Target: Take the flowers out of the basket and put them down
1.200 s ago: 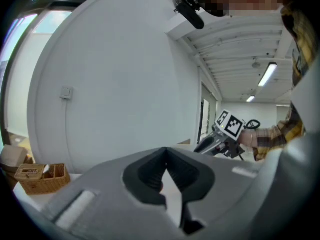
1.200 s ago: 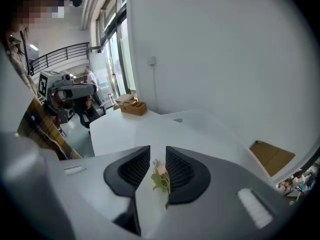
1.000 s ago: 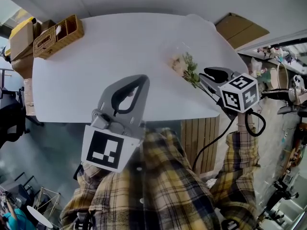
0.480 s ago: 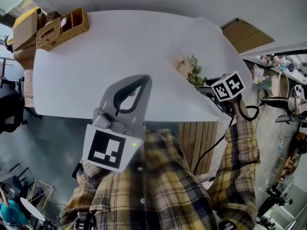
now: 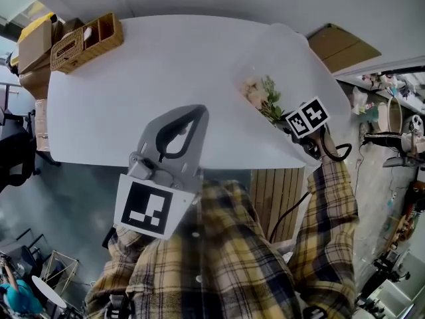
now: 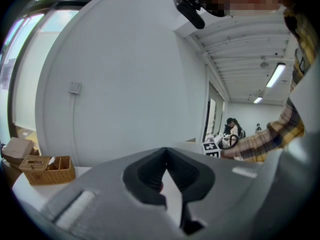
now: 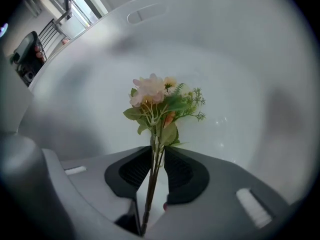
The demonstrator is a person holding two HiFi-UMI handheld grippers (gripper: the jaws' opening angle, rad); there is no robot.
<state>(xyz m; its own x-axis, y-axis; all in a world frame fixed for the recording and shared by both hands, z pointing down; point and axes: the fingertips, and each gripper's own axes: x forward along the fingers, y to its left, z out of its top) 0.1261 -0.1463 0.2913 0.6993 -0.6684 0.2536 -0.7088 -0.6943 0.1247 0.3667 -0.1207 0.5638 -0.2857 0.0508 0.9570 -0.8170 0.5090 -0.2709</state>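
Observation:
A small bunch of pale pink flowers (image 5: 259,93) with green leaves lies over the white table (image 5: 133,98) near its right front corner. In the right gripper view the flowers (image 7: 157,101) point away from me and their thin stems run back between the pads. My right gripper (image 5: 285,119) points steeply down at that corner. Its jaws have just been closing, and my right gripper (image 7: 157,151) now presses on the stems. My left gripper (image 5: 192,111) hovers over the table's front edge, shut and empty; in its own view my left gripper (image 6: 166,151) shows both tips meeting.
A woven basket with compartments (image 5: 86,40) stands at the table's far left corner, and the same basket (image 6: 47,169) shows in the left gripper view. Cardboard boxes (image 5: 335,45) lie beyond the right edge. A slatted wooden panel (image 5: 275,191) stands under the table front.
My right gripper has sunk toward the table's right front corner and tipped downward, and the flowers came down with it. The left gripper has stayed where it was.

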